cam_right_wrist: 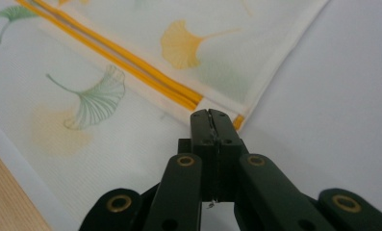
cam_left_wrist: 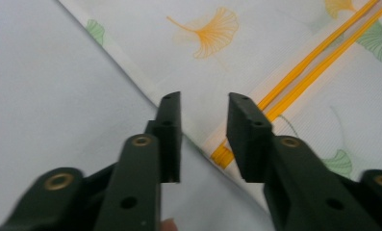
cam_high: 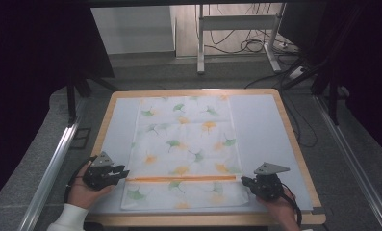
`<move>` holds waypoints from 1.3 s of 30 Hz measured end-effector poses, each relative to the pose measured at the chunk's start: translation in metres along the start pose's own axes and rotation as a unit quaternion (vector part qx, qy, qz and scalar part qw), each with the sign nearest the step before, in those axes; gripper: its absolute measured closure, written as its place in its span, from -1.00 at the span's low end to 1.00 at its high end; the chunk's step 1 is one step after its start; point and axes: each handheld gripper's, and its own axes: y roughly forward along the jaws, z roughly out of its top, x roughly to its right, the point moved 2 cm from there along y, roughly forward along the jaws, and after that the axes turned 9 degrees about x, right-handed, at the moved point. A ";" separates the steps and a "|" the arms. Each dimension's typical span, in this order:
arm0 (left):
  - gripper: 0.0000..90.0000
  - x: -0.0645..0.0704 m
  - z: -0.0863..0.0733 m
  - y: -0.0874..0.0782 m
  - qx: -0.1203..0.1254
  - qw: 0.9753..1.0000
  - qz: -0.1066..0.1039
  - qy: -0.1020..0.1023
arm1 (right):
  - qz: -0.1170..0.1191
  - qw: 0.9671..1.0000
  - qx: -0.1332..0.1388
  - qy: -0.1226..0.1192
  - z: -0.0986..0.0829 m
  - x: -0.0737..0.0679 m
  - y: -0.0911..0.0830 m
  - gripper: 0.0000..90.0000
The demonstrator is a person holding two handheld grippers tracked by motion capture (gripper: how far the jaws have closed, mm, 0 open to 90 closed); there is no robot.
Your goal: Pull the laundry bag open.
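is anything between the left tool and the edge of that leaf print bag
Nothing visible. The left tool hangs open right over the bag, its jaws either side of the edge where the orange zipper ends, with bare mat beside it.

Cloth (cam_high: 184, 144) flat on table (cam_high: 261, 120), a tool (cam_high: 123, 173) at each near side.
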 end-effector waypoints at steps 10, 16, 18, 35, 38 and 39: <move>0.05 -0.001 0.004 0.001 0.019 1.000 0.009 -0.017 | 0.018 0.999 0.029 0.008 0.009 0.004 0.001 0.75; -0.12 -0.005 0.008 0.001 0.030 0.999 0.025 -0.034 | 0.001 0.999 0.037 0.009 0.016 0.010 0.005 0.32; -0.16 -0.007 0.009 0.002 0.033 0.998 0.033 -0.035 | -0.004 0.999 0.044 0.011 0.019 0.014 0.006 0.20; -0.31 -0.023 0.003 0.006 0.032 0.996 0.071 -0.045 | -0.071 0.994 0.055 0.060 0.017 0.072 0.001 -0.11; -0.33 -0.024 0.003 0.006 0.036 0.996 0.071 -0.047 | -0.072 0.994 0.056 0.060 0.015 0.070 0.001 -0.11; -0.34 -0.024 0.003 0.006 0.036 0.996 0.071 -0.047 | -0.072 0.994 0.055 0.059 0.015 0.070 0.000 -0.11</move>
